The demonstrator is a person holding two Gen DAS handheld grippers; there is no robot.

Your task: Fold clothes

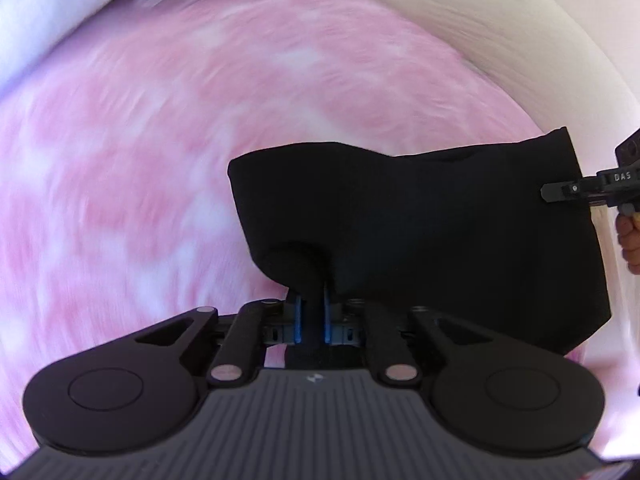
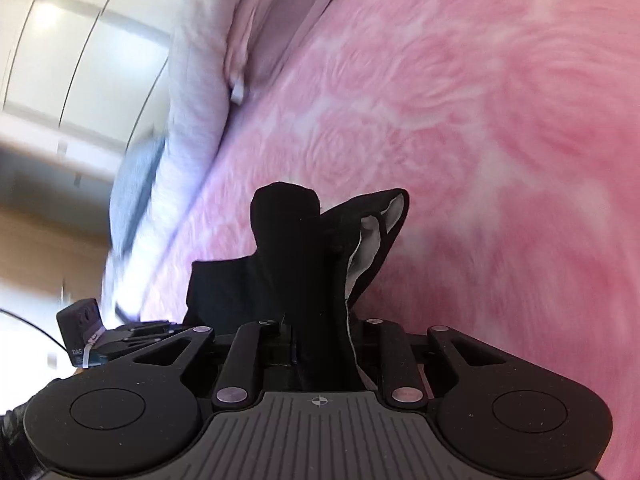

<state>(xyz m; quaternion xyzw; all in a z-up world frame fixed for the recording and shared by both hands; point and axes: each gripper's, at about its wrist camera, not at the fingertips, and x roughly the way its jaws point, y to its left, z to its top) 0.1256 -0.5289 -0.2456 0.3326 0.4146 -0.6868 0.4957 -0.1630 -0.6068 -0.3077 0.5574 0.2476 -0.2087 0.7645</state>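
Observation:
A black garment hangs stretched between my two grippers above a pink rose-patterned bedspread. My left gripper is shut on one bunched edge of it, the cloth pinched between the blue pads. My right gripper is shut on the other edge of the black garment, where a white inner lining shows. The right gripper also shows at the right edge of the left wrist view, and the left gripper at the lower left of the right wrist view.
The pink bedspread fills most of both views. A pale pillow or folded bedding lies along its edge, with a grey cloth beside it. A cream surface lies past the bedspread's edge. A wooden floor and white cabinet doors lie beyond.

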